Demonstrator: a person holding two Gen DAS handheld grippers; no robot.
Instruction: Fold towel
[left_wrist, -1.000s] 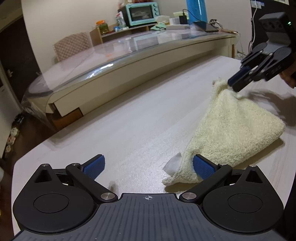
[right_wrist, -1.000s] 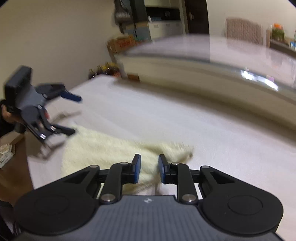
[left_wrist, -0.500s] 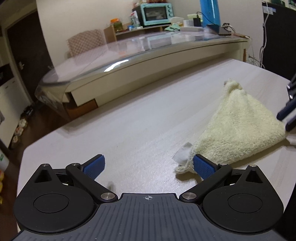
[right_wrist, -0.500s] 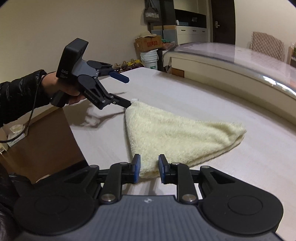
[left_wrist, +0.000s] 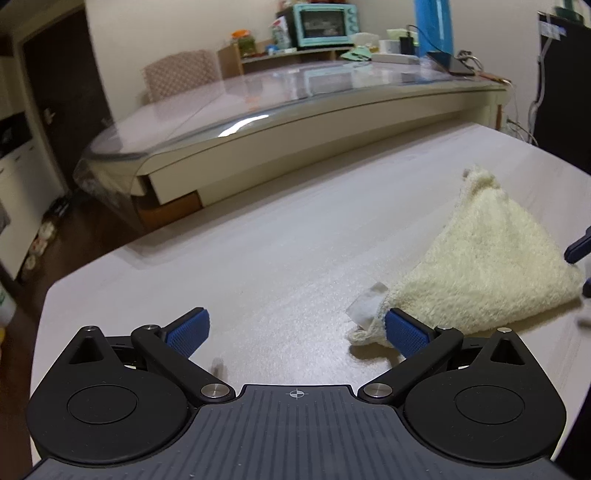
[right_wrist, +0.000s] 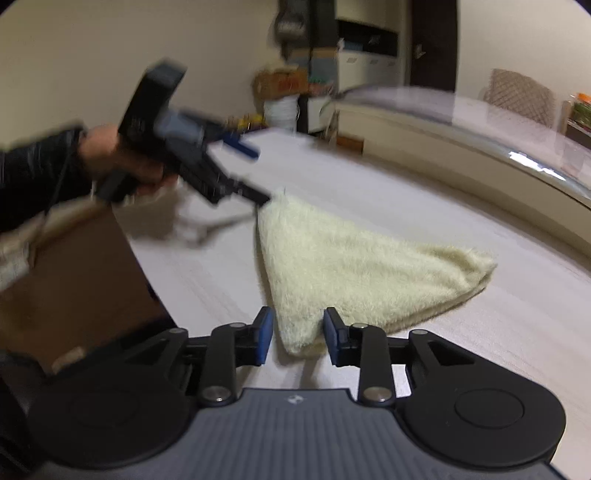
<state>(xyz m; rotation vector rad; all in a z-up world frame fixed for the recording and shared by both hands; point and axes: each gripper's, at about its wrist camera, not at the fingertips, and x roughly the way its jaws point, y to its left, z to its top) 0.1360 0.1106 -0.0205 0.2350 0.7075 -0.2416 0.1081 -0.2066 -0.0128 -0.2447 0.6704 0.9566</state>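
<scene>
The right claw (right_wrist: 298, 339) hovers low over the counter (right_wrist: 461, 343) with its jaws opening; the nearest corner of the cream towel (right_wrist: 354, 273) lies between the blue pads, but neither pad presses on it. The towel lies flat on the counter, folded into a triangle. Its long folded edge runs away from this claw toward the far right, and a second point reaches up and left toward the left claw (right_wrist: 255, 173).

The left claw stands wide and holds nothing. From its own camera, one blue fingertip (left_wrist: 404, 328) sits just beside the towel's tagged corner, with the white label (left_wrist: 365, 308) peeking out next to it. Each claw is therefore closest to a different corner, so the next fold likely turns on these two points.

A second ago the right claw was narrowly pinched on a raised towel corner farther out over the counter; half a second ago it was already at this near corner, still narrow. The left claw was equally wide in both earlier views.
</scene>
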